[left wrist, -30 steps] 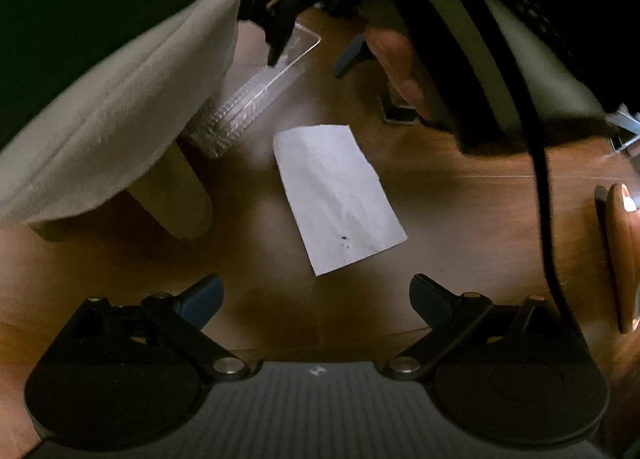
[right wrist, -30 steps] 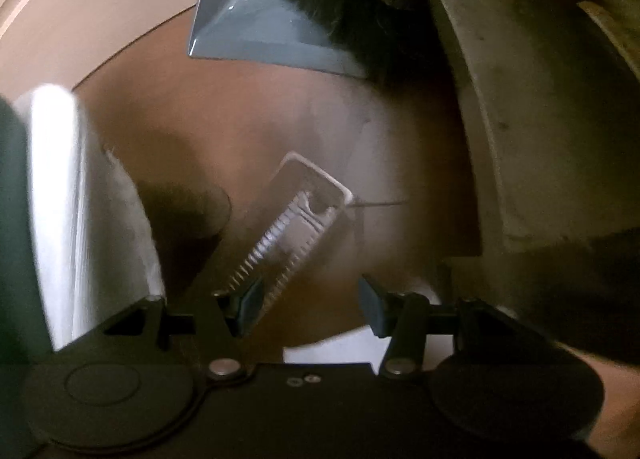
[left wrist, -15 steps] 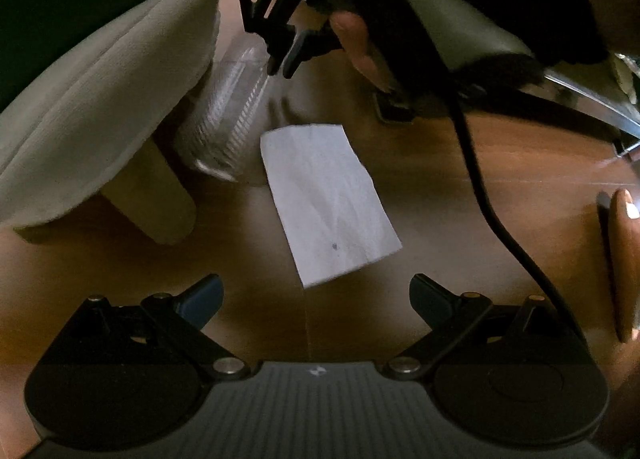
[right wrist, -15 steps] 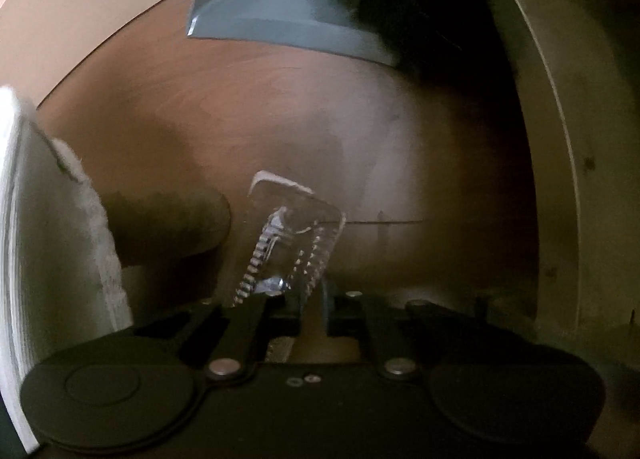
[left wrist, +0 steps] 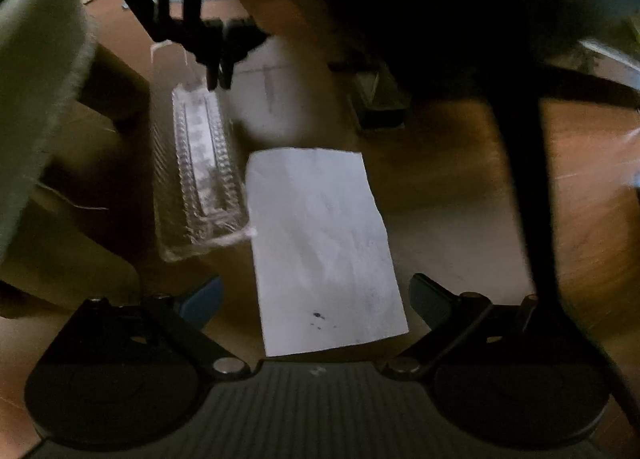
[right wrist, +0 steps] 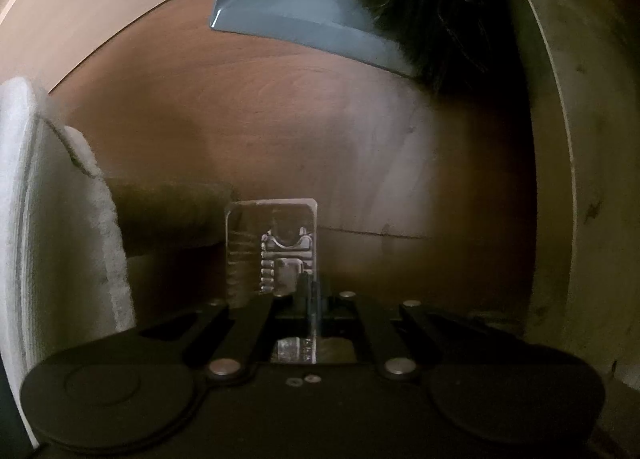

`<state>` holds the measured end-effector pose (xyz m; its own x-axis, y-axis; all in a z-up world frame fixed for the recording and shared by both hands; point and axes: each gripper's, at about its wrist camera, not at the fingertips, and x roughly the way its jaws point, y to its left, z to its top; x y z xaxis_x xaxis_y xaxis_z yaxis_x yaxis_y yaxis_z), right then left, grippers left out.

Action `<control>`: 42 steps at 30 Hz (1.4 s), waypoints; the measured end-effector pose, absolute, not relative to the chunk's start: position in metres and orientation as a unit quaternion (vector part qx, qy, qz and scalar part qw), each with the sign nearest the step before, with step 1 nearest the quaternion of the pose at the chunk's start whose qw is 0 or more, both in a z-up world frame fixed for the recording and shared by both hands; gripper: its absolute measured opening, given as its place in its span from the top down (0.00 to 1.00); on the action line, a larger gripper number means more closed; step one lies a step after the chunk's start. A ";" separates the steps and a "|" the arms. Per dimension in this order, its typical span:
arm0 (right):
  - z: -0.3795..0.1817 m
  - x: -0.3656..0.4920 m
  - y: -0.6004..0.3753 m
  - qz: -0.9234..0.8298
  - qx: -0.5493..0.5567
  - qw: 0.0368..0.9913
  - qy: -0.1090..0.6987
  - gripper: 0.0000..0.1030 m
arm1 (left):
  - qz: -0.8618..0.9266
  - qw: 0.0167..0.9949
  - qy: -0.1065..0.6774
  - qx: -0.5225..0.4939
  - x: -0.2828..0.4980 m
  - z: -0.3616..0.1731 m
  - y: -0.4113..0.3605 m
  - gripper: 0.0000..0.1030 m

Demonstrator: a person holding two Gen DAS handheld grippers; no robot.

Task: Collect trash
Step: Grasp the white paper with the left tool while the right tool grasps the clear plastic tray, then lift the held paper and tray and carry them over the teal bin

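We're pinching clear tray with right gripper, jaws clamped tight on its edge, far end hanging over floor. Left gripper is hovering wide open, holding nothing, over paper lying on floor just beside tray.

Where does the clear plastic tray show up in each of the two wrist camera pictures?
Left wrist view: the clear plastic tray hangs left of centre, beside the white paper, pinched at its top edge by the right gripper.
Right wrist view: it stands at lower centre, rising from the shut fingers.
Shared landmark: the white cushion at the left edge.
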<state>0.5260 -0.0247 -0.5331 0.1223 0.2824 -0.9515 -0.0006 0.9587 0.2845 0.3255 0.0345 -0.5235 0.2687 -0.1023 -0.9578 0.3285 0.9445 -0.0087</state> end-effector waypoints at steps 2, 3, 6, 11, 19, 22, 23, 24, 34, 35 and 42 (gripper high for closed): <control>-0.532 0.524 -0.025 0.096 0.110 0.740 0.657 0.99 | -0.127 0.786 0.596 0.102 0.327 -0.530 0.035 0.06; -0.532 0.524 -0.025 0.098 0.111 0.739 0.657 0.99 | -0.125 0.783 0.601 0.101 0.327 -0.533 0.036 0.15; -0.532 0.524 -0.025 0.099 0.114 0.738 0.657 0.99 | -0.123 0.778 0.609 0.092 0.328 -0.537 0.040 0.28; -0.534 0.526 -0.027 0.104 0.110 0.738 0.658 0.99 | -0.130 0.780 0.605 0.098 0.326 -0.538 0.038 0.34; -0.535 0.525 -0.022 0.116 0.096 0.736 0.660 0.99 | -0.137 0.773 0.614 0.088 0.327 -0.535 0.035 0.93; -0.534 0.522 -0.020 0.130 0.086 0.734 0.661 0.99 | -0.136 0.769 0.619 0.086 0.323 -0.531 0.043 0.94; -0.534 0.519 -0.018 0.137 0.079 0.734 0.660 0.99 | -0.137 0.769 0.618 0.086 0.319 -0.529 0.047 0.94; -0.533 0.517 -0.017 0.144 0.073 0.733 0.660 0.99 | -0.137 0.770 0.618 0.087 0.316 -0.527 0.052 0.94; -0.519 0.465 -0.005 0.234 -0.024 0.712 0.661 0.99 | -0.144 0.774 0.608 0.101 0.277 -0.499 0.109 0.94; -0.517 0.459 -0.007 0.239 -0.026 0.709 0.663 0.99 | -0.143 0.775 0.607 0.102 0.274 -0.495 0.114 0.94; -0.503 0.403 -0.028 0.258 -0.059 0.686 0.678 0.99 | -0.104 0.792 0.596 0.081 0.254 -0.467 0.145 0.94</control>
